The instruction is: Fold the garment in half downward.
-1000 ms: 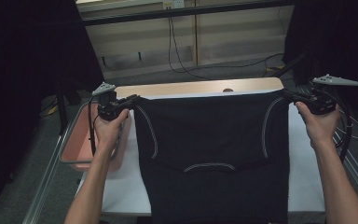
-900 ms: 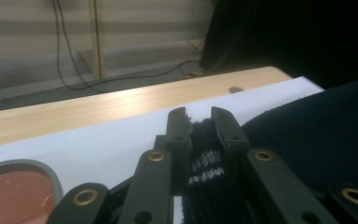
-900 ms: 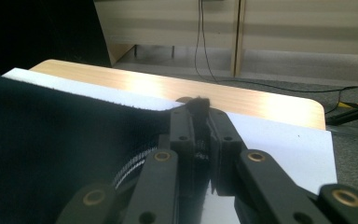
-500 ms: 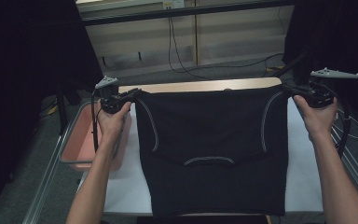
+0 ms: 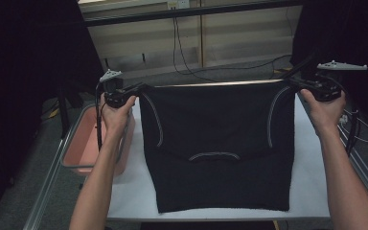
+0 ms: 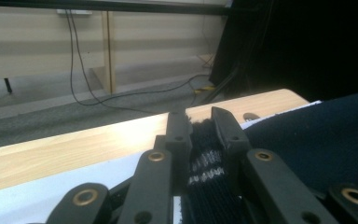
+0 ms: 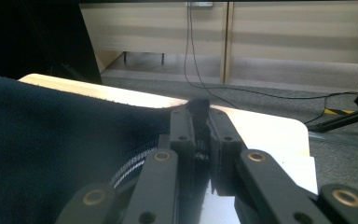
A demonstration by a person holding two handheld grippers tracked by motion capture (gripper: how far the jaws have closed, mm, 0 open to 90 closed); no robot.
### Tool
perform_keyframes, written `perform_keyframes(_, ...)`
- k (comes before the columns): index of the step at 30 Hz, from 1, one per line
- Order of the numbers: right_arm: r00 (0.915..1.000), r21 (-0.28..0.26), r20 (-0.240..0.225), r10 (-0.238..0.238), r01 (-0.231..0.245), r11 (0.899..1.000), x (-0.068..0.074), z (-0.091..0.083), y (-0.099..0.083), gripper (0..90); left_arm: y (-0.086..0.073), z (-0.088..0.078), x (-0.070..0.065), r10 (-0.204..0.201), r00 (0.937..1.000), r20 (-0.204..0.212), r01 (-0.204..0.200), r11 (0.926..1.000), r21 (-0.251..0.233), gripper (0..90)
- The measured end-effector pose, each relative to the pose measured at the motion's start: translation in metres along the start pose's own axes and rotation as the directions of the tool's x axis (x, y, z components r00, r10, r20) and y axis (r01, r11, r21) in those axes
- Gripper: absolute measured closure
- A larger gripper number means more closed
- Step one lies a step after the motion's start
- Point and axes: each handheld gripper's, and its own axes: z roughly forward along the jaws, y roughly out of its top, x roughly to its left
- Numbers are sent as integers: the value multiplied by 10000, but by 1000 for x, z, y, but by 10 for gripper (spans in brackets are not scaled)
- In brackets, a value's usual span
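Note:
A dark navy garment with pale striped trim hangs stretched between both hands, its lower part lying on the white table. My left gripper is shut on its top left corner; in the left gripper view the knit edge is pinched between the black jaws of my left gripper. My right gripper is shut on the top right corner. The dark cloth runs into the jaws of my right gripper, a tuft poking above them.
A pink bin sits at the table's left edge beside my left forearm. A wooden strip borders the table's far side. Beyond it are a grey floor with cables and pale panels. Black curtains hang on both sides.
Both hands have lifted the garment's top edge and carried it toward the table's far side, so more cloth hangs stretched. The grips stay as they were.

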Motion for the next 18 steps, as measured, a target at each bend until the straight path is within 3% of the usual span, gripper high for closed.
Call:
perform_keyframes(4,9999,23,4,-147,147,9999,5,5,5,820,-2,-1,0,62,10000,-18,-62,9999,131,786)
perform_keyframes(9,9999,272,31,-132,131,9995,4,14,-4,819,-8,0,0,82,9999,72,-85,9992,388,781)
perform_keyframes(13,9999,491,111,-53,48,9988,1,21,-11,791,-16,6,2,-289,9995,122,281,9980,562,762)
perform_keyframes(15,9989,484,458,-109,87,9988,-1,23,-12,724,-21,11,1,-160,9999,-60,165,9959,892,714)
perform_keyframes(17,9963,604,849,-140,89,9981,-3,24,-13,565,-25,14,1,-335,9991,-275,359,9953,899,508)
perform_keyframes(18,9967,720,783,-198,142,9973,-3,24,-14,531,-25,15,1,-429,9988,-241,450,9948,916,443)
